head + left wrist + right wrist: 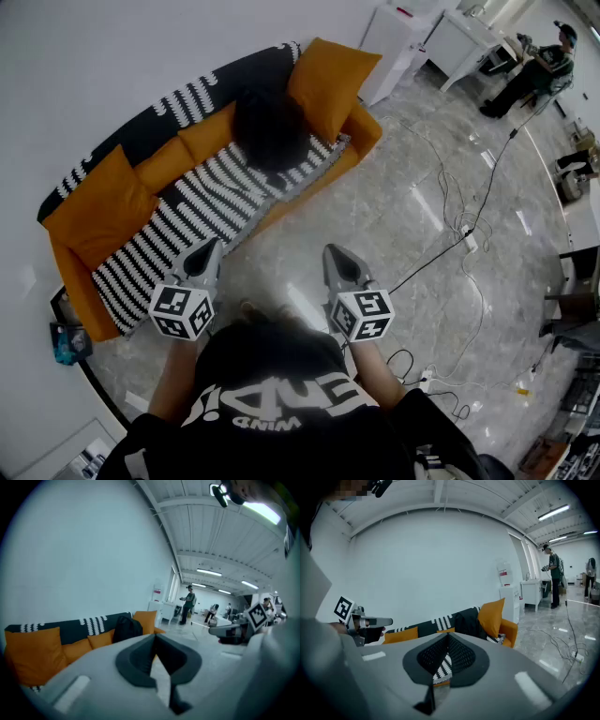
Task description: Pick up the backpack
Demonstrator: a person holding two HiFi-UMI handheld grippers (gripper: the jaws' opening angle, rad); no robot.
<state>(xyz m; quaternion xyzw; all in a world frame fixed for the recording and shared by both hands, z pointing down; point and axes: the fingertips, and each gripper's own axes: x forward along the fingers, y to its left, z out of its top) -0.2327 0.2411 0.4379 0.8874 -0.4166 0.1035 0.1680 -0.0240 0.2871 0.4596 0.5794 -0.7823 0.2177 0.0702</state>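
Head view looks down on a person standing on the grey floor (403, 216), well apart from an orange sofa (364, 131) set against the white wall. Both hands are held out in front of the body, side by side. The left tongs (212, 248) and the right tongs (333, 251) each tip a little downward toward the sofa. Each gripper view shows its own jaws pressed together with nothing between them. That suits an approach, it seems. Nothing is within reach yet, so there is no cause to spread the jaws, and the forward aim keeps the target in sight of both cameras.

The backpack (269, 127) sits on the sofa seat, toward the end nearer the white cabinets. It stands upright and leans back against the backrest. A large orange cushion (330, 80) is just beside it, and a black-and-white striped throw (206, 202) lies under and in front of it. The lean and the cushion probably keep it from slumping.

It is plain black, soft-sided and rounded at the top, and looks partly filled. Straps and a top handle cannot be made out from this range. The fabric will likely give under a pinch, so a handle or strap would be the surer hold.
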